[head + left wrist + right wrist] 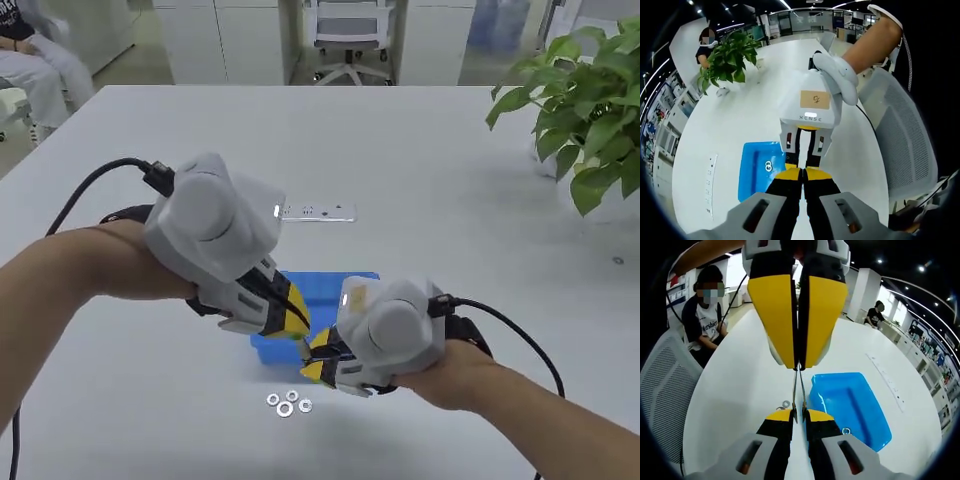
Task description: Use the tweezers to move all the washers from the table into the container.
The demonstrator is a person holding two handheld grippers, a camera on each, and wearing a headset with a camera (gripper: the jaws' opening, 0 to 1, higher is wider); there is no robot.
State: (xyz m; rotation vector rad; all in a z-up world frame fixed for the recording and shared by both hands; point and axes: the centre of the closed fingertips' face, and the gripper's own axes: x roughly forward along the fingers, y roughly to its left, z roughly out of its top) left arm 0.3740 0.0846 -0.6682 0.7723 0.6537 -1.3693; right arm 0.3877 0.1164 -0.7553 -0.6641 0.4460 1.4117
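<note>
While the left gripper [802, 174] and right gripper [799, 416] both clamp the tweezers [795, 390], I note two washers [768, 166] in the container [752, 177]; a cluster [288, 403] awaits on the table [450, 200].

Blue container [320, 290] largely hidden; plant [585, 110] cut off by the right edge

"XENSE" on rt hand-held gripper [803, 162] (front)
</note>
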